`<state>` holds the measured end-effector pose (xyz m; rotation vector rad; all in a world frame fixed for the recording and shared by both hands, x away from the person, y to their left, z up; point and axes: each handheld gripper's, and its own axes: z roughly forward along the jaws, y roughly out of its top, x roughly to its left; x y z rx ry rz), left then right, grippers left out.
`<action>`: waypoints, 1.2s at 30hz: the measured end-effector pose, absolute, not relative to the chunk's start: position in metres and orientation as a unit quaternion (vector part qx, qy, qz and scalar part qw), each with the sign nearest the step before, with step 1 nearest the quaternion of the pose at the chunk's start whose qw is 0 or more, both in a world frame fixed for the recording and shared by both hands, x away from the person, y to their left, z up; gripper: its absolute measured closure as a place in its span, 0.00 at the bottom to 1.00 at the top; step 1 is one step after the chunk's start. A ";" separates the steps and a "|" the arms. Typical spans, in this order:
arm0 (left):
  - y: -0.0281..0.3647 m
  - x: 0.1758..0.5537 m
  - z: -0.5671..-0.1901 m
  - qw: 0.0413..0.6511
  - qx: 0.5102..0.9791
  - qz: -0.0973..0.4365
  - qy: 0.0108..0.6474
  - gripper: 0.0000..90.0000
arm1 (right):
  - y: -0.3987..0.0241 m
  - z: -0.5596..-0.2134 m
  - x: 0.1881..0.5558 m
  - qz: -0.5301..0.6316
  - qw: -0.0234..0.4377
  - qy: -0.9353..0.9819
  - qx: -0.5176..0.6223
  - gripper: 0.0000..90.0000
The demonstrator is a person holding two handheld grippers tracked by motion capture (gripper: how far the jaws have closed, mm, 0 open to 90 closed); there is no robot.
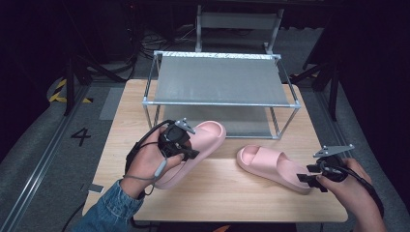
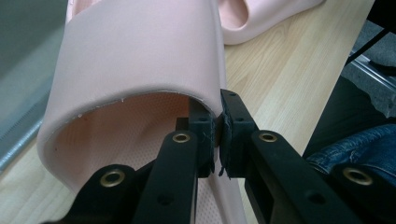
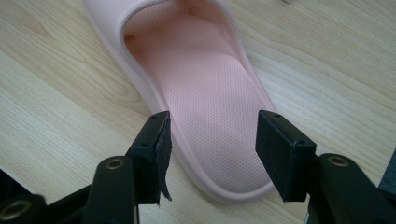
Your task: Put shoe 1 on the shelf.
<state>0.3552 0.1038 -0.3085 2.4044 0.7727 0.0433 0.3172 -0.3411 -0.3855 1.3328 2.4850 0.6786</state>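
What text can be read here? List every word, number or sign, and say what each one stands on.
"4": dark numeral on the grey floor, left of the wooden table.
Yellow and black hazard stripes on the floor farther back: a marking, no words.
Pink slippers, metal rack, both tools: no readable print.

Two matt pink foam slippers (image 1: 193, 152) (image 1: 275, 166) with dimpled insoles are seen on a smooth light wood-grain table (image 1: 232, 198).
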 end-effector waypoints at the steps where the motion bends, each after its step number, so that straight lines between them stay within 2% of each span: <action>1: 0.104 0.355 -0.306 0.304 0.907 0.016 0.291 0.95 | -0.341 -0.385 0.317 0.232 0.120 0.851 0.456 0.51; 14: 0.103 0.358 -0.266 0.334 0.899 0.026 0.281 0.95 | -0.338 -0.387 0.318 0.228 0.119 0.855 0.451 0.51; 24: 0.099 0.376 -0.237 0.345 0.891 0.049 0.290 0.95 | -0.342 -0.384 0.318 0.235 0.123 0.853 0.450 0.51; 36: 0.086 0.410 -0.213 0.345 0.875 0.074 0.331 0.95 | -0.344 -0.378 0.320 0.252 0.125 0.855 0.435 0.51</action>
